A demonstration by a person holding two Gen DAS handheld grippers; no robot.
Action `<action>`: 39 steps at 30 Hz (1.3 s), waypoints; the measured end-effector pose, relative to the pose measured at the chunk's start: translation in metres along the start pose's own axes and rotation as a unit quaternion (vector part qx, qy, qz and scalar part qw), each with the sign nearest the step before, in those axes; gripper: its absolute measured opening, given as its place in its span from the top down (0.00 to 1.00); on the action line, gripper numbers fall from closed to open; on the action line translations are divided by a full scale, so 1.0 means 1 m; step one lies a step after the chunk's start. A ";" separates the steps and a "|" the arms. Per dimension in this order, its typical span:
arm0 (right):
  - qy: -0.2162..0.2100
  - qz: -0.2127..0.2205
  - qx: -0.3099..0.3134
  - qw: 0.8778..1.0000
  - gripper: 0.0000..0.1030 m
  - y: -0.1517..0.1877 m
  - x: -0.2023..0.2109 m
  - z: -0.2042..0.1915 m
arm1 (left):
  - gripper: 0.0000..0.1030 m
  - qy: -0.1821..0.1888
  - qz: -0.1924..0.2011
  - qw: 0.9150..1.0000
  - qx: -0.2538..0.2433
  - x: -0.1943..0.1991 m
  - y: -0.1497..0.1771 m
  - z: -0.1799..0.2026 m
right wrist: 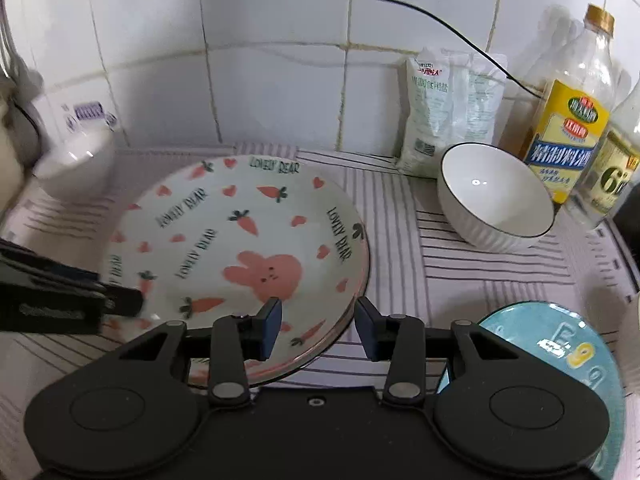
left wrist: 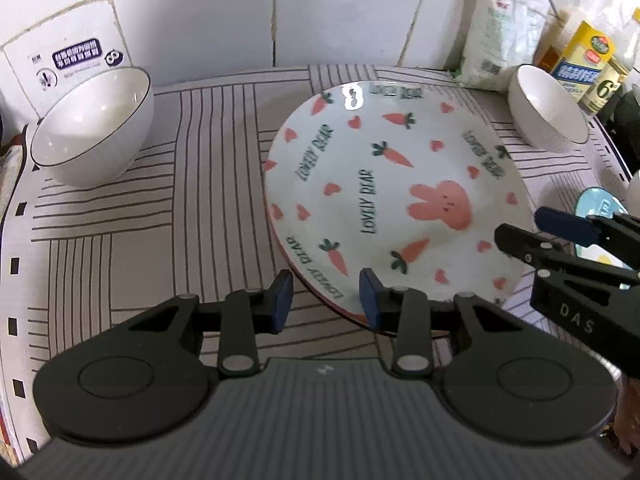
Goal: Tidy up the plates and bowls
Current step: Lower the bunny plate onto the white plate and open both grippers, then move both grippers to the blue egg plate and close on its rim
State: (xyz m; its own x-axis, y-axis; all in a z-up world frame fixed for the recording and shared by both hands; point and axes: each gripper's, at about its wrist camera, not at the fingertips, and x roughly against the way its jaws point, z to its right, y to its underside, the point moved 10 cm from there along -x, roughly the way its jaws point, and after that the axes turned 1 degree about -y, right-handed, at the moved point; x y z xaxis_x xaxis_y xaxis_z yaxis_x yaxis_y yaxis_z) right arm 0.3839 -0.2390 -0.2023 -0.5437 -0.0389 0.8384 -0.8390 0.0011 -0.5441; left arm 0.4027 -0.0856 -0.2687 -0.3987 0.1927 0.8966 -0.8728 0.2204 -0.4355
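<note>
The carrot plate [left wrist: 384,184] is lying mid-mat [left wrist: 160,220]. Left gripper [left wrist: 326,298] at 7 o'clock and right gripper [right wrist: 318,326] at 5 are straddling its rim, jaws spread, not pinching. White bowls [left wrist: 94,128] [right wrist: 496,196] are sitting at 10 and 2 o'clock.

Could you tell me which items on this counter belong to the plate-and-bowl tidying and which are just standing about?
Part of the job:
- rabbit-and-carrot plate
- blue plate
- left white bowl
- right white bowl

Just lying about:
- white bag against the tiles
- yellow-labelled bottle
- second bottle beside it
- black cable on the wall
- striped mat underneath
</note>
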 end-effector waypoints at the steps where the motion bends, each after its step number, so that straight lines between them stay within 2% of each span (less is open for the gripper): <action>1: 0.000 0.002 -0.004 1.000 0.56 0.000 0.003 0.002 | 0.67 -0.002 0.000 1.000 -0.003 0.002 0.001 0.002; 10: -0.014 0.024 -0.066 0.997 0.55 0.009 0.054 0.029 | 0.66 -0.005 0.005 1.000 -0.030 0.041 0.004 0.024; 15: -0.024 0.055 -0.090 0.994 0.55 0.005 0.097 0.039 | 0.60 -0.005 0.009 0.999 -0.053 0.067 0.006 0.040; 18: -0.022 0.073 -0.094 0.993 0.55 0.005 0.121 0.043 | 0.48 -0.012 0.017 0.997 -0.073 0.084 0.009 0.050; 20: -0.021 0.085 -0.096 0.992 0.50 0.006 0.137 0.047 | 0.39 -0.018 0.027 0.996 -0.083 0.095 0.011 0.057; 22: -0.014 0.096 -0.099 0.990 0.46 0.009 0.152 0.052 | 0.36 -0.017 0.034 0.995 -0.093 0.106 0.014 0.063; 26: 0.003 0.108 -0.098 0.989 0.41 0.020 0.179 0.062 | 0.24 -0.006 0.046 0.993 -0.105 0.123 0.018 0.077; 33: 0.025 0.134 -0.074 0.988 0.32 0.039 0.216 0.078 | 0.16 0.022 0.056 0.990 -0.124 0.136 0.027 0.110; 35: 0.035 0.142 -0.067 0.987 0.29 0.045 0.222 0.086 | 0.11 0.031 0.054 0.989 -0.134 0.135 0.029 0.121; 39: 0.068 0.141 -0.076 0.985 0.28 0.060 0.221 0.108 | 0.08 0.042 0.061 0.983 -0.168 0.127 0.023 0.148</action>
State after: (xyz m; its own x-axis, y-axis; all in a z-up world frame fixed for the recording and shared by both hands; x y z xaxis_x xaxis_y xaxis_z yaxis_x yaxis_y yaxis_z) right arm 0.2158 -0.3557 -0.0536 -0.7444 0.1179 0.6573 -0.6422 0.1431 -0.7530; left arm 0.2900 -0.1978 -0.1528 -0.4577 0.3134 0.8321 -0.6712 0.4920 -0.5545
